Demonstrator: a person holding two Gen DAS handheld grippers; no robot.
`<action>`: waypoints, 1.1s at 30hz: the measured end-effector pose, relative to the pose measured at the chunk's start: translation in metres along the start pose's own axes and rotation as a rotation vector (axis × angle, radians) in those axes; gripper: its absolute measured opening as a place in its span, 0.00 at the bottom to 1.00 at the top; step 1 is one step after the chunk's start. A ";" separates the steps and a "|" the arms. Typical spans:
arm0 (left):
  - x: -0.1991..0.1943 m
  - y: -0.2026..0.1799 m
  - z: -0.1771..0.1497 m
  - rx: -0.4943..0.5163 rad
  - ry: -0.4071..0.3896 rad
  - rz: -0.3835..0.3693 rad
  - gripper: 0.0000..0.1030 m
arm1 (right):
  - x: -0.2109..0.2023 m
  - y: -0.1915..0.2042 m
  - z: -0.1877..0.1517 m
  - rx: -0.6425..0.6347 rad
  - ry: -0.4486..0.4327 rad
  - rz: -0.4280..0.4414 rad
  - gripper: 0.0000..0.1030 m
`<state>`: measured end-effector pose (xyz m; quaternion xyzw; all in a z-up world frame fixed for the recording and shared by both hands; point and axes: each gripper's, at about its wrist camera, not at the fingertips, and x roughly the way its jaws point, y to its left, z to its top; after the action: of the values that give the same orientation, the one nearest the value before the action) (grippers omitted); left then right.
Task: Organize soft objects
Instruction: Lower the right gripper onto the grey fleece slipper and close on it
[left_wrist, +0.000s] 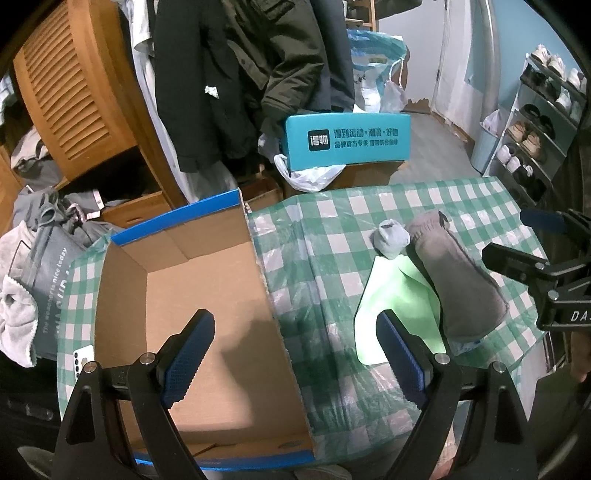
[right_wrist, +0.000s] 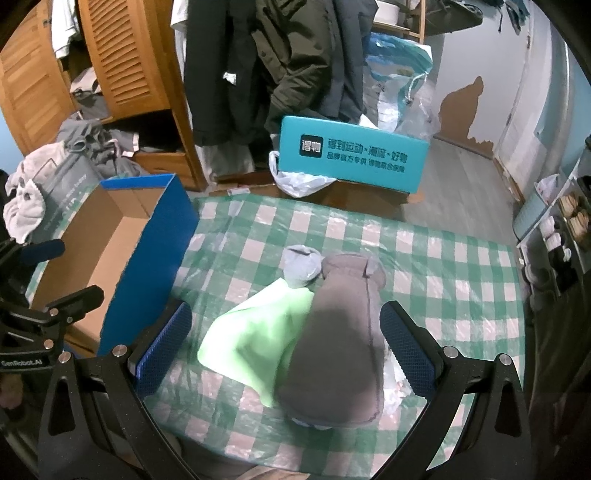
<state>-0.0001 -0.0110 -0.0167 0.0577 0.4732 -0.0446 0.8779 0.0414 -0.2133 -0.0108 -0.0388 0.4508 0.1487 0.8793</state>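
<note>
A grey-brown soft pouch (right_wrist: 340, 339) lies on the checked tablecloth, partly over a light green cloth (right_wrist: 255, 336). A small rolled grey sock (right_wrist: 301, 266) sits just beyond them. My right gripper (right_wrist: 284, 350) is open above the pouch and cloth, with one finger on each side. My left gripper (left_wrist: 295, 354) is open and empty over the right wall of the open cardboard box (left_wrist: 184, 295). In the left wrist view the pouch (left_wrist: 461, 284), green cloth (left_wrist: 399, 306) and sock (left_wrist: 391, 238) lie to the right, with the right gripper (left_wrist: 532, 243) beside them.
The box (right_wrist: 92, 251) has blue outer walls and stands at the table's left. A teal carton (right_wrist: 351, 158) and white plastic bag (right_wrist: 299, 181) stand beyond the table. Hanging coats (left_wrist: 240, 74), a wooden wardrobe (left_wrist: 74, 92) and a shoe rack (left_wrist: 539, 122) surround the table.
</note>
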 end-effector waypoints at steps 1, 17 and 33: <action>0.002 -0.001 0.001 0.003 0.008 0.000 0.88 | 0.000 -0.001 0.000 0.002 0.003 -0.002 0.98; 0.050 -0.032 0.029 0.060 0.134 -0.050 0.88 | 0.054 -0.040 0.010 0.081 0.132 -0.075 0.98; 0.112 -0.058 0.036 0.091 0.267 -0.085 0.88 | 0.131 -0.061 -0.001 0.091 0.302 -0.136 0.98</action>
<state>0.0832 -0.0767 -0.0944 0.0827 0.5852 -0.0948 0.8011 0.1304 -0.2419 -0.1206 -0.0513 0.5804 0.0607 0.8104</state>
